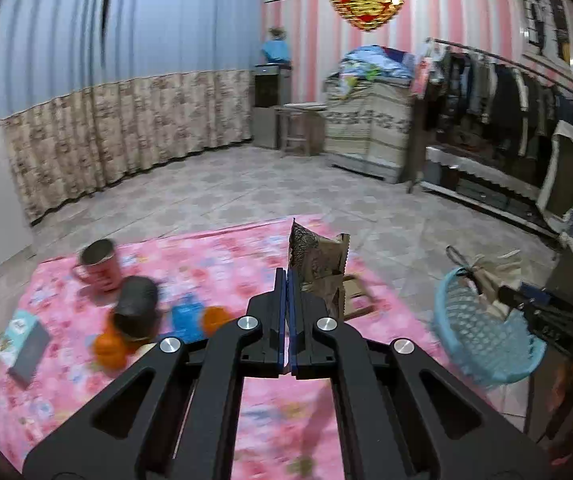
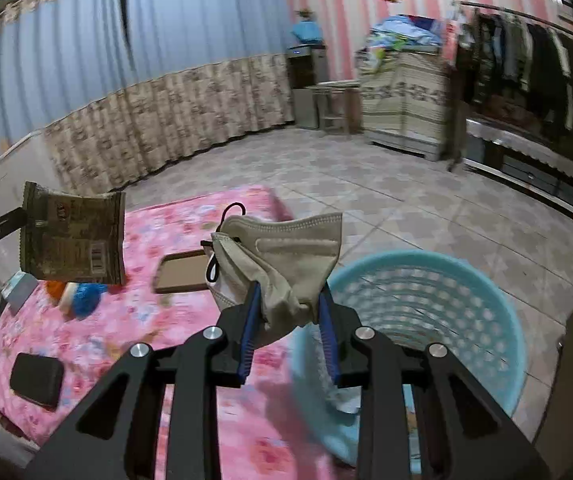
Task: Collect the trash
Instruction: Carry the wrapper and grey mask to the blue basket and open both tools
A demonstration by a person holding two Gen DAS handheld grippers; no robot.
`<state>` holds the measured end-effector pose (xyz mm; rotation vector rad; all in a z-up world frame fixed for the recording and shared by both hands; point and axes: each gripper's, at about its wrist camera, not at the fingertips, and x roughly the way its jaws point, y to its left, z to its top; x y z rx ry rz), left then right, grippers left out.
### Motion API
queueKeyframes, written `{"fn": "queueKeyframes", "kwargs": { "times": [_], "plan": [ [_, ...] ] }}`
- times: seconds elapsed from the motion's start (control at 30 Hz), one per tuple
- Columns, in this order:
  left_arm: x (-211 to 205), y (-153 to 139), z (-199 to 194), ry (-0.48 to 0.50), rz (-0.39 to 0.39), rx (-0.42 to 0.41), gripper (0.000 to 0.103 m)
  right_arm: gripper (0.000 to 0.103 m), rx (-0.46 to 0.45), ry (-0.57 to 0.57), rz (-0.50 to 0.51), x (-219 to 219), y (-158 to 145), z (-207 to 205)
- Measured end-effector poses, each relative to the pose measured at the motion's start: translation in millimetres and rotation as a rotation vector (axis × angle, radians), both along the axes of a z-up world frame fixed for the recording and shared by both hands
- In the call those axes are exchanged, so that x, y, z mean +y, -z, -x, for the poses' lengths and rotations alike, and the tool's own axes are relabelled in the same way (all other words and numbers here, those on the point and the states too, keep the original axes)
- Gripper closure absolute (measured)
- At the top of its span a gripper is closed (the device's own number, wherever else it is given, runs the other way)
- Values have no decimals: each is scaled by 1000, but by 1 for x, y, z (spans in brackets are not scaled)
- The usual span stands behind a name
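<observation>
The bench (image 1: 270,420) lies under me, covered in a pink flowered cloth, with tiled floor (image 2: 406,184) beyond it. Just off its right edge stands my light blue perforated basket (image 2: 498,320), its mouth open towards my right hand. My right gripper (image 2: 290,300) hangs at the basket's near rim with its fingers (image 2: 251,320) partly closed, squeezing a crumpled beige face mask (image 2: 286,256) between the blue pads, black ear loops dangling off its left side. My left gripper (image 1: 288,280) is held up over the bench, its fingers (image 1: 281,304) pressed nearly flat together on the edge of a brown snack wrapper (image 1: 318,268), which stands up past the tips; from my right wrist that wrapper (image 2: 72,238) hangs in the air at the left, barcode showing. Still on the cloth are a flat brown cardboard piece (image 2: 182,272) just left of the mask, a pink mug (image 1: 100,266) near the far left corner, a dark round lid or tin (image 1: 138,312) beside it, a small book (image 1: 22,340) at the left edge, a black rectangular pad (image 2: 36,378), a blue packet (image 1: 186,320) and some oranges (image 1: 110,346) around it.
</observation>
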<state>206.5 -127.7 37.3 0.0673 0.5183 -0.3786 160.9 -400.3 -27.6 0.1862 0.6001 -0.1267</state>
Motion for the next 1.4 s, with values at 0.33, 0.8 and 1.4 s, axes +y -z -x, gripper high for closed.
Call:
{"fn": "queueKeyframes", "kwargs": {
  "times": [0.33,0.8,1.4],
  "plan": [
    [-108,17,15,189,27,19,103,74,38,144,28,-65,16,22],
    [-195,65,13,313,-14,102,103,75,58,221,-13,-111,33,35],
    [-167,47,-8,137,-24,51,10,74,87,219,-17,-108,54,27]
  ]
}}
